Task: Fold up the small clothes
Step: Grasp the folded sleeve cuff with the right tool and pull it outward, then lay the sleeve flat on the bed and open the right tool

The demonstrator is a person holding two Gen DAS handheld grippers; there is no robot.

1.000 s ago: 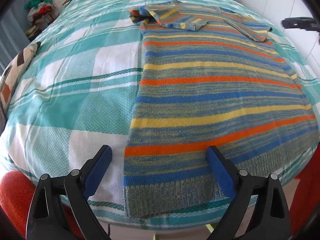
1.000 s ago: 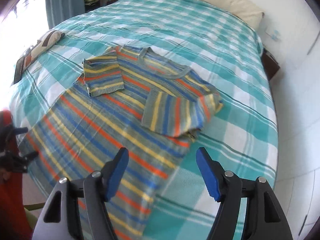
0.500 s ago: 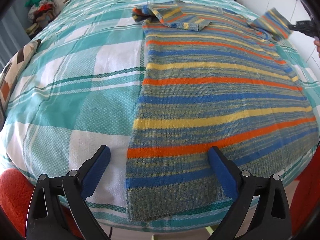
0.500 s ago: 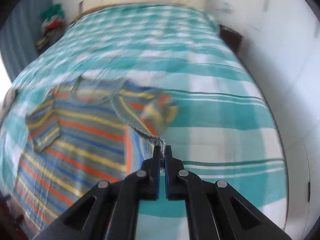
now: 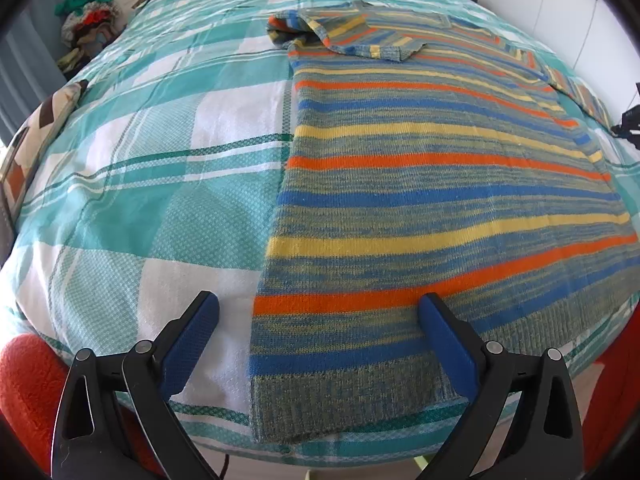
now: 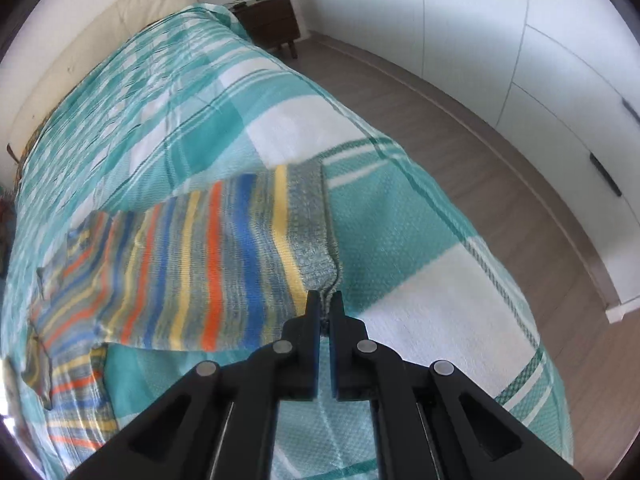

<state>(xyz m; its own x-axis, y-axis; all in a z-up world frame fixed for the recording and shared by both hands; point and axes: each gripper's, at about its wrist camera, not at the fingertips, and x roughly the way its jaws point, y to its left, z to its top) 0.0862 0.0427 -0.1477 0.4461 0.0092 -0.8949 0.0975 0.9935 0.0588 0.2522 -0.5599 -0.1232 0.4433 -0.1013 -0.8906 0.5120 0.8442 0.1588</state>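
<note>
Two wide-apart blue pads of my left gripper hover empty over the hem of the striped knitted sweater, flat on the teal checked bedspread. Right view: my right gripper pinches the sleeve's ribbed cuff, stretching it flat for folding.

Right gripper pinched closed on grey ribbed cuff of striped sweater sleeve. Sleeve stretched out across teal-and-white checked bedspread. Wooden nightstand and white cupboards behind.
</note>
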